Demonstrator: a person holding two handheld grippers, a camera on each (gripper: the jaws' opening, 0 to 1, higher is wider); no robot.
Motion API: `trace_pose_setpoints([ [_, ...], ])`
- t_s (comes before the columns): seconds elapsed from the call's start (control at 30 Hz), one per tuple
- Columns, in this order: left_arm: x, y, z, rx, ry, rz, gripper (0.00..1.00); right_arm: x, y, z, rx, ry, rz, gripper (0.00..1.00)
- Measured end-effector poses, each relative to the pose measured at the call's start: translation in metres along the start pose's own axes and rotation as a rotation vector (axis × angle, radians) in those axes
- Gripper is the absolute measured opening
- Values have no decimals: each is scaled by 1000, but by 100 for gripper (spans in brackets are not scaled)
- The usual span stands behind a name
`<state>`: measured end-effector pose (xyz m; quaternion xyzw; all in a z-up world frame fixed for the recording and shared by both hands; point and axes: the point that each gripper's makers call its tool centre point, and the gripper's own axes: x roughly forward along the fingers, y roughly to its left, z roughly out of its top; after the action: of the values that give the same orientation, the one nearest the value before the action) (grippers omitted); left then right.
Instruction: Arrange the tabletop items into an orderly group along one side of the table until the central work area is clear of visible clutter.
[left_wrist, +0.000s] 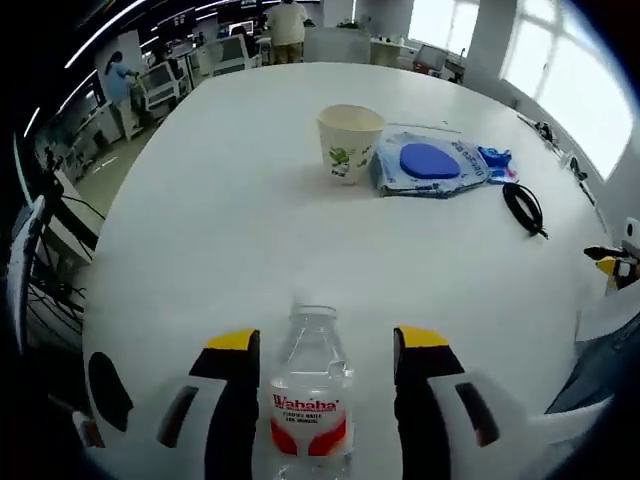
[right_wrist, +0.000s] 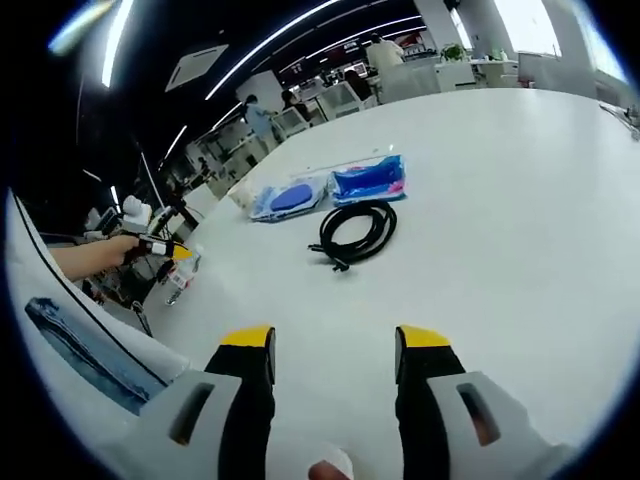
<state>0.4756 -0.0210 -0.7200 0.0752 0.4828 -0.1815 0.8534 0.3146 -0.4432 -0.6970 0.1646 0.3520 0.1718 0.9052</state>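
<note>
A clear water bottle with a red-and-white label stands upright between the jaws of my left gripper, which is open, with a gap on the bottle's right side. Farther across the white table stand a paper cup, a blue plastic packet and a coiled black cable. My right gripper hangs open and empty over the table, short of the cable and the blue packets. In the right gripper view the left gripper, held by a hand, is at the far left beside the bottle.
The table's rounded edge falls away at the left, toward office chairs and desks where people stand. Bright windows line the far right. A person's jeans show at the near table edge. Bare tabletop lies between bottle and cup.
</note>
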Motion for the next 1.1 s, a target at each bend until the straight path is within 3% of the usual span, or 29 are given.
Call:
trace_pose_setpoints([
  [0.33,20,1,-2,12,67,-19,41,-6,-2,-10,9,21,-30,46],
  [0.6,28,8,-9,23,110,10,28,-4,-3,-8,5,30,-38,44],
  [0.9,31,8,-8,-14,104,3,26,-3,-3,-12,7,43,-37,43],
  [1.1,21,10,-2,-25,63,10,22,-3,-5,-10,17,37,-39,42],
])
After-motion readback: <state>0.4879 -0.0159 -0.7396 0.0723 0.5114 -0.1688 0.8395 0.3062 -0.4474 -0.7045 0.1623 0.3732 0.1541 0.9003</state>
